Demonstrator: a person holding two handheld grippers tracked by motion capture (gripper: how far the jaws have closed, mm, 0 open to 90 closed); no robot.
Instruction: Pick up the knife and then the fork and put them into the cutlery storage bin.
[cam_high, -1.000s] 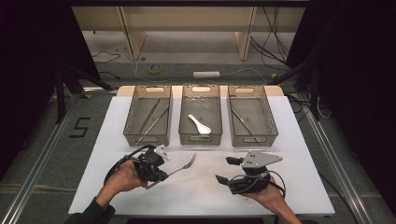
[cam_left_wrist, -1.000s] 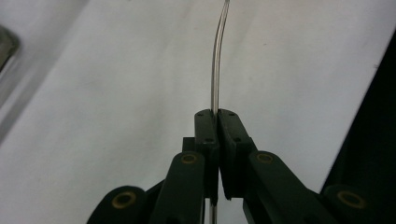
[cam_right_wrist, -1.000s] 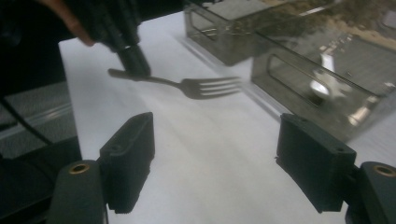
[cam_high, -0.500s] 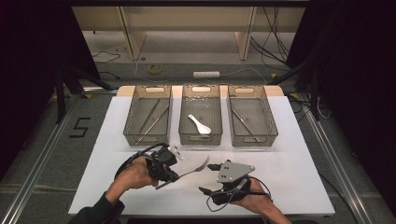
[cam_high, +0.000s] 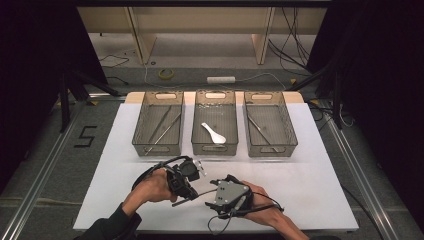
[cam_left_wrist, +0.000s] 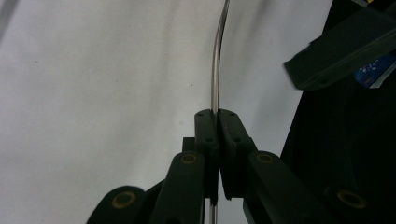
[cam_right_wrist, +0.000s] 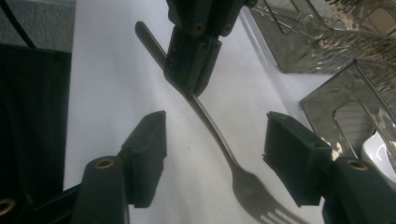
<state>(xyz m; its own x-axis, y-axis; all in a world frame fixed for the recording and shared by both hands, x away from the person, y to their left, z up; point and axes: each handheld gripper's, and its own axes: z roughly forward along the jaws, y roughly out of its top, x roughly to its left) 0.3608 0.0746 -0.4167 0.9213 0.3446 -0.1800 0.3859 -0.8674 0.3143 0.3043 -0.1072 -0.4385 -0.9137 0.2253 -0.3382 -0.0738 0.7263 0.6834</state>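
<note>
Three mesh trays (cam_high: 158, 148) on white tabletop (cam_high: 320, 170) (dark room), cable-strewn floor (cam_high: 220, 60)

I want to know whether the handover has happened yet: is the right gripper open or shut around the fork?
Open. The right gripper has just been closing, but its pads stand clear either side of the fork, which the left gripper holds clamped.

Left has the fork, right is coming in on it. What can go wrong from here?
1. The left gripper pinches only the thin handle of the fork; a nudge could pivot or slip it.
2. The right gripper, jaws just been closing, straddles the neck without touching; closing off-centre may knock it askew.
3. The two grippers sit close; their jaws could collide.
</note>
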